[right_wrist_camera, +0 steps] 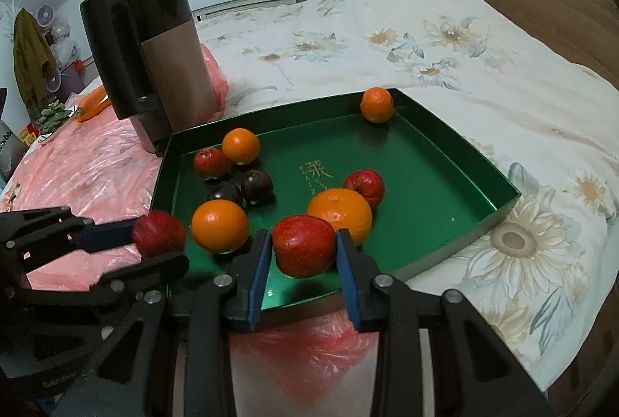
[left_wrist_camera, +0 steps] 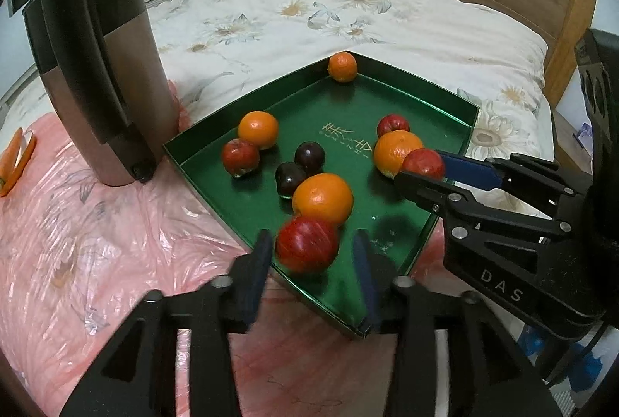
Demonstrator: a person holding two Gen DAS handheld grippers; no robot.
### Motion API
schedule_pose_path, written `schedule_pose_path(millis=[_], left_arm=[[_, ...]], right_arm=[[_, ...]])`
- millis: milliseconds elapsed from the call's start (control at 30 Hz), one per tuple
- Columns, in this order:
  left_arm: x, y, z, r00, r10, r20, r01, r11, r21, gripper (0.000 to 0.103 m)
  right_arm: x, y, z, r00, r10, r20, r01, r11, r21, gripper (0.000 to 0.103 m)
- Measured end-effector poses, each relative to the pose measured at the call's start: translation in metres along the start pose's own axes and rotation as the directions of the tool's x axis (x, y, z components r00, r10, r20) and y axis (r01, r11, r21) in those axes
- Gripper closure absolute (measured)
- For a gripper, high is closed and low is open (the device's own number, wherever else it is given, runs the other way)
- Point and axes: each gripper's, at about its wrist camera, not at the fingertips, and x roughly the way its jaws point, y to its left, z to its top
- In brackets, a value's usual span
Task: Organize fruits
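I have the green tray (left_wrist_camera: 445,99) on the bed as my landmark. My left gripper (left_wrist_camera: 309,254) sits at the tray's near corner with a red apple (left_wrist_camera: 307,244) between its fingers (left_wrist_camera: 258,262); both blue pads stand clear of the fruit with a gap on each side, so the fingers are apart and the apple, blurred, is not clamped. My right gripper (right_wrist_camera: 303,254) is at the tray's near edge, its fingers (right_wrist_camera: 261,262) pressed against both sides of a second red apple (right_wrist_camera: 303,246), which hangs just above the tray floor. That apple sits just in front of a large orange (right_wrist_camera: 340,213). Two dark plums (right_wrist_camera: 257,184) lie near the tray's middle, and a small orange (right_wrist_camera: 377,104) rests in its far corner.
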Motion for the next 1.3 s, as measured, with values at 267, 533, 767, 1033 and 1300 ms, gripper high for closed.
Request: schedule_pose_path(millis=[267, 533, 767, 1033, 1300], left_arm=[[0.001, -0.001, 0.000, 1.000, 0.000, -0.009, 0.000, 1.000, 0.012, 0.063], [-0.017, 0.004, -0.001, 1.000, 0.003, 0.031, -0.003, 1.000, -0.004, 0.047], [-0.043, 0.021, -0.009, 0.997, 0.034, 0.067, -0.031, 0.998, -0.046, 0.042], [-0.095, 0.057, -0.032, 0.977, 0.148, 0.151, -0.129, 0.983, -0.133, 0.020], [-0.135, 0.094, -0.060, 0.948, 0.261, 0.183, -0.219, 0.951, -0.219, 0.007]], right_arm=[[0.005, -0.001, -0.002, 0.999, -0.017, -0.033, 0.017, 1.000, -0.004, 0.070], [0.000, 0.001, 0.000, 0.999, -0.031, -0.029, 0.031, 1.000, -0.004, 0.025], [-0.016, 0.018, 0.004, 1.000, -0.028, -0.002, 0.028, 0.999, -0.019, 0.008], [-0.037, 0.064, 0.012, 0.999, 0.019, 0.043, -0.015, 0.996, -0.083, 0.000], [-0.049, 0.110, 0.013, 0.996, 0.061, 0.070, -0.052, 0.991, -0.127, 0.000]])
